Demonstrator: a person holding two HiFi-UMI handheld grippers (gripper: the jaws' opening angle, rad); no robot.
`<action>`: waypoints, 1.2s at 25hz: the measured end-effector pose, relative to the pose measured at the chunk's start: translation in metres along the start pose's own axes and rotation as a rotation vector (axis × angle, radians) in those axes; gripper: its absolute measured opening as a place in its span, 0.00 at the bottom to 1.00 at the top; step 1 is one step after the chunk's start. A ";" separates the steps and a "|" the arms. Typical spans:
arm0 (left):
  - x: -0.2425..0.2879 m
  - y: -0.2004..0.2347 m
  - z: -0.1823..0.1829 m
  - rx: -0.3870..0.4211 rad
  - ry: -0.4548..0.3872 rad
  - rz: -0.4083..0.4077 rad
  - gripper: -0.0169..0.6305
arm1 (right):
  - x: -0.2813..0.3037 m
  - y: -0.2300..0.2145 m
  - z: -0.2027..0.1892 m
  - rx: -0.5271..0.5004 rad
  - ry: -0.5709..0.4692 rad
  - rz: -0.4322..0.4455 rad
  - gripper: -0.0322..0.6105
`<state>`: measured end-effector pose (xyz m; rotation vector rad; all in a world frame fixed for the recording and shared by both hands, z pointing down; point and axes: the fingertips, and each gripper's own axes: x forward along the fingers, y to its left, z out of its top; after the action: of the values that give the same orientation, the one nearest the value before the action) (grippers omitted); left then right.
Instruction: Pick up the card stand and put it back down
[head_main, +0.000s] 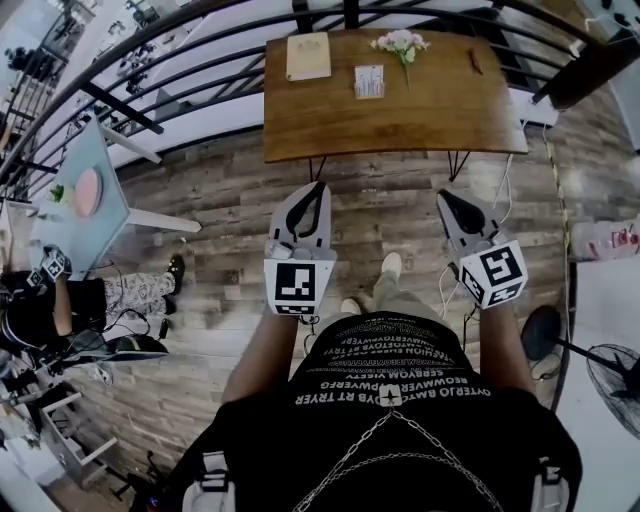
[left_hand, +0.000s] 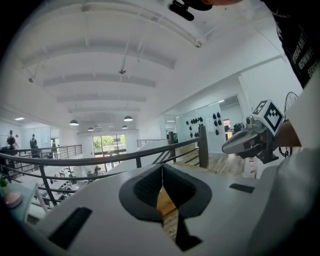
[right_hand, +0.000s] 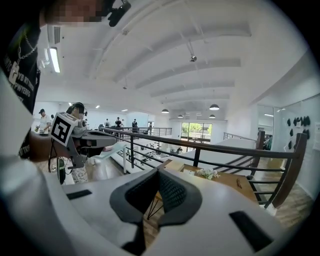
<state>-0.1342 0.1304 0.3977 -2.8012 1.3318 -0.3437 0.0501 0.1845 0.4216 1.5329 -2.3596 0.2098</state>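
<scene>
My left claw (head_main: 319, 187) and right claw (head_main: 444, 197) are both closed and empty, hanging over the wooden floor (head_main: 220, 220) just short of the table's (head_main: 440, 120) near edge. The card stand (head_main: 369, 81) stands mid-table, a notebook (head_main: 308, 55) to its left and flowers (head_main: 401, 43) far right of it, well apart from both claws.
</scene>
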 end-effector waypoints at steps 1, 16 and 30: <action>0.005 0.001 0.001 -0.002 0.003 0.002 0.07 | 0.003 -0.004 0.001 0.003 0.002 0.002 0.07; 0.077 0.006 0.026 0.017 0.003 0.035 0.07 | 0.046 -0.071 0.017 -0.003 -0.006 0.061 0.07; 0.141 -0.008 0.063 -0.028 -0.038 0.064 0.07 | 0.067 -0.147 0.034 -0.047 -0.041 0.100 0.07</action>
<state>-0.0287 0.0224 0.3637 -2.7651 1.4250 -0.2714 0.1528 0.0563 0.4054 1.4122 -2.4577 0.1466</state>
